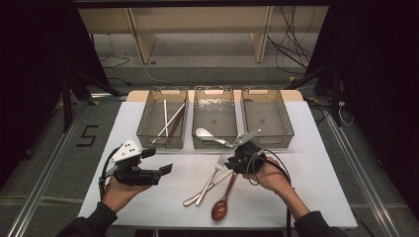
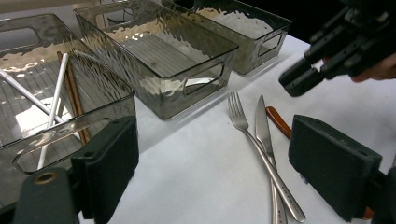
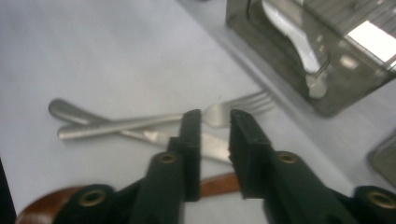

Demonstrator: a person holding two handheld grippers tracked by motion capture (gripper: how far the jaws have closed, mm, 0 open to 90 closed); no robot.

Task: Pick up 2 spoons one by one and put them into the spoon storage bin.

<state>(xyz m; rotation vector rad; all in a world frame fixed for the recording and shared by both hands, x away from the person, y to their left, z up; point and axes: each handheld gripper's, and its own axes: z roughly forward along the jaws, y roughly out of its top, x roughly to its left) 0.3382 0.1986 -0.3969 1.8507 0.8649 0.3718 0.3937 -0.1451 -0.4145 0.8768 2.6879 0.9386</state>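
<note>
Right gripper [image 3: 215,135]: jaws slightly apart, poised over fork [image 3: 224,112] crossed with knife [image 3: 210,149]. Left gripper [image 2: 212,163]: wide apart. Risk: both utensils pinched together.

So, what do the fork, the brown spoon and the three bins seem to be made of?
Fork: polished metal, probably steel, with mirror-like glints. Brown spoon: glossy reddish brown, perhaps lacquered wood or plastic. Bins: smoky see-through plastic with a rippled, ribbed surface.

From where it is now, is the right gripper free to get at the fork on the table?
Probably yes. The right gripper hangs just above the fork, jaws slightly apart, nothing between. The knife crossing its handle could crowd the grasp.
</note>
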